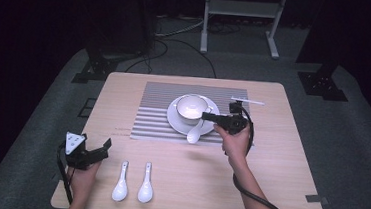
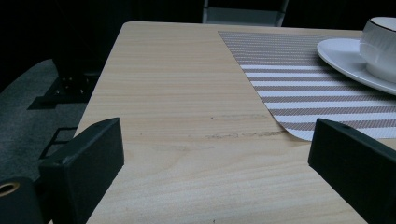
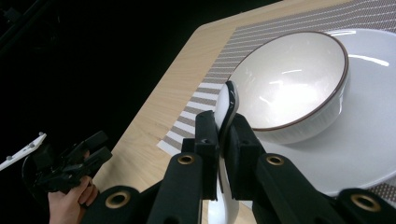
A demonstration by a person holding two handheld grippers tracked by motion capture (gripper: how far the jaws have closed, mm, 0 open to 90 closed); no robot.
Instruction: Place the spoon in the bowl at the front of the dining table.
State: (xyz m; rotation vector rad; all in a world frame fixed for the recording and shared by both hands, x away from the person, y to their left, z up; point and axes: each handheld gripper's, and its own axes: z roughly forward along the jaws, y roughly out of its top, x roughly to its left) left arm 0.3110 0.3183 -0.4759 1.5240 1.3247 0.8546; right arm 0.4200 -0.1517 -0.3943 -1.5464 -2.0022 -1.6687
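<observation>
A white bowl (image 1: pixel 191 108) with a dark rim stands on a white plate (image 1: pixel 174 118) on the striped placemat (image 1: pixel 156 102). My right gripper (image 1: pixel 206 116) is just right of the bowl, shut on the handle of a white spoon (image 1: pixel 194 134). The spoon's scoop hangs over the plate's near rim. In the right gripper view the jaws (image 3: pixel 223 135) pinch the spoon's handle (image 3: pixel 227 105) beside the bowl (image 3: pixel 294 84). My left gripper (image 1: pixel 94 150) rests open at the table's near left, nothing between its jaws (image 2: pixel 215 163).
Two more white spoons (image 1: pixel 121 182) (image 1: pixel 146 184) lie side by side near the table's front edge, right of the left gripper. Bare wood lies between them and the placemat (image 2: pixel 289 88). A metal stand (image 1: pixel 240 18) and cables are on the floor behind the table.
</observation>
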